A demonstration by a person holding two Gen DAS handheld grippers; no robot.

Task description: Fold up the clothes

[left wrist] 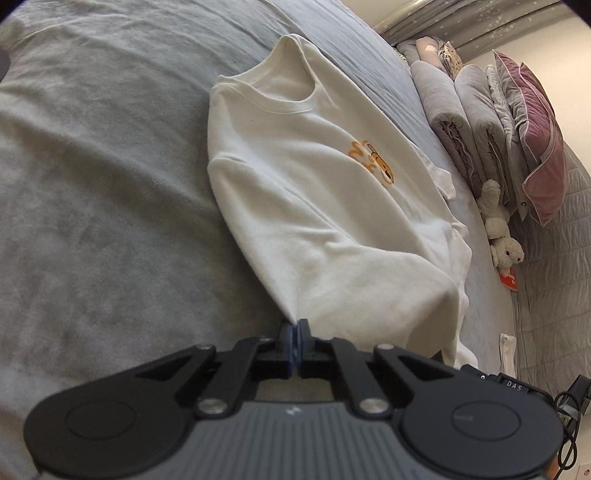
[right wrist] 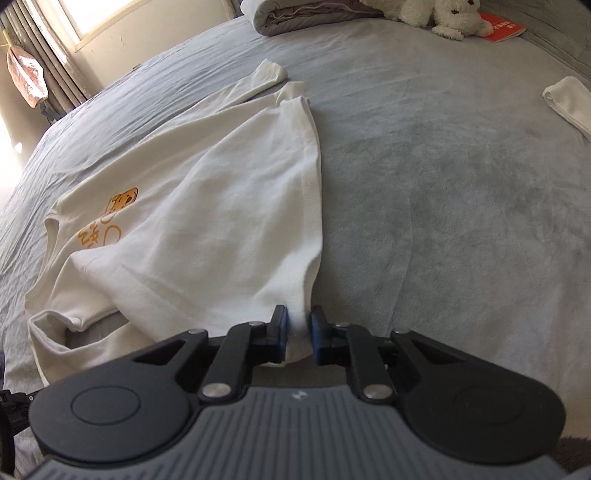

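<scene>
A white T-shirt [left wrist: 317, 192] with an orange cartoon print lies on the grey bed cover, its collar at the far end in the left wrist view. My left gripper [left wrist: 294, 324] is shut, and the shirt's near edge is drawn to a point between its blue pads. In the right wrist view the same T-shirt [right wrist: 207, 236] spreads to the left, hem edge running up the middle. My right gripper [right wrist: 298, 326] is shut on a bunched corner of the shirt's hem, with white cloth filling the narrow gap between its pads.
The grey bed cover [right wrist: 443, 206] stretches wide to the right. Rolled blankets [left wrist: 465, 122] and a pink pillow [left wrist: 535, 147] line the far side. Also there: a white plush dog [right wrist: 432, 13], a red booklet [right wrist: 504, 27], a small folded white cloth [right wrist: 569, 103].
</scene>
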